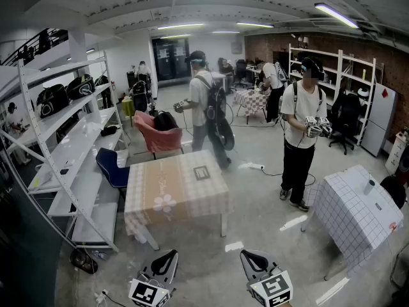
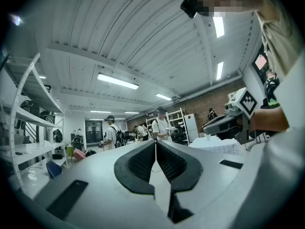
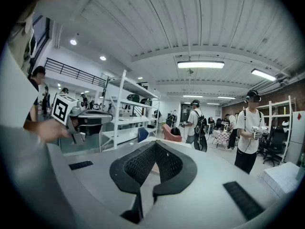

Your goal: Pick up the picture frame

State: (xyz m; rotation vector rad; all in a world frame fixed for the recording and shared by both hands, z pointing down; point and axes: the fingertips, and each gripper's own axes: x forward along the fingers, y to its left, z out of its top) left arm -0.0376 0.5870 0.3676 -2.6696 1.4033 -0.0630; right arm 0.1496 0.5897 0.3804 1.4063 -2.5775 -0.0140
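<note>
The picture frame [image 1: 202,173], small, dark-rimmed and square, lies flat near the far right part of a table with a beige checked cloth [image 1: 167,194]. My left gripper [image 1: 167,258] and right gripper [image 1: 250,258] hang side by side at the bottom of the head view, well short of the table. Both point roughly level toward it and hold nothing. In the left gripper view the left gripper [image 2: 155,145] has its ribbed pads closed tip to tip. The right gripper [image 3: 155,145] shows the same in its own view.
White shelving [image 1: 64,146] runs along the left. A blue chair [image 1: 112,168] and a pink chair [image 1: 160,136] stand behind the table. A second table with a grid cloth [image 1: 354,213] and a cup [image 1: 369,186] stands at right. Two people [image 1: 208,107] [image 1: 303,130] stand beyond.
</note>
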